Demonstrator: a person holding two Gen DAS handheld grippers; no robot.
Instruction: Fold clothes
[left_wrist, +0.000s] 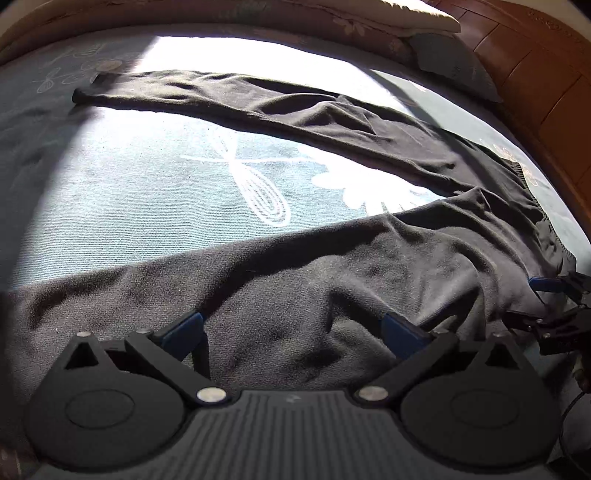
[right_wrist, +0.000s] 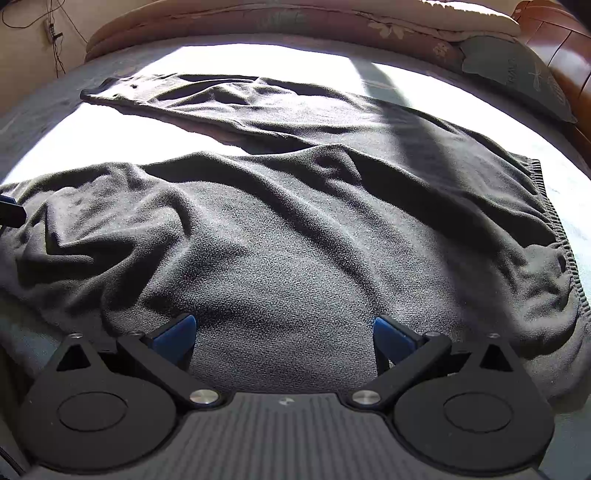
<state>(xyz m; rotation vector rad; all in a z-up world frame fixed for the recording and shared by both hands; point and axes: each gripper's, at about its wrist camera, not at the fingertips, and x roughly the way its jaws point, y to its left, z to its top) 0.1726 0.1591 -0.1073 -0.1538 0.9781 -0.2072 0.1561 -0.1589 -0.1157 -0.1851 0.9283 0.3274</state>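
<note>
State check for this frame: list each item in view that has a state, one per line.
Dark trousers: unfolded, spread flat on the bed, legs apart in a V, wrinkled.
Far trouser leg: stretched out straight, partly sunlit.
Left gripper: open, over the near trouser leg, holding nothing.
Right gripper: open, over the fabric near the waistband, holding nothing.
Bedspread: laid flat, sunlit in a band.
Pillow: lying by the headboard.

- The dark trousers (left_wrist: 332, 266) run under the left tool (left_wrist: 293, 328) at the bottom edge, so their near end is hidden.
- The right tool (left_wrist: 554, 306) is cut off by the picture's right edge.
- Sun glare washes out the bed sheet (right_wrist: 258, 59) pattern.
- The pillow (right_wrist: 517, 70) print is too small to read.
- The left tool (right_wrist: 9, 212) shows only as a sliver at the left edge of the right wrist view.
</note>
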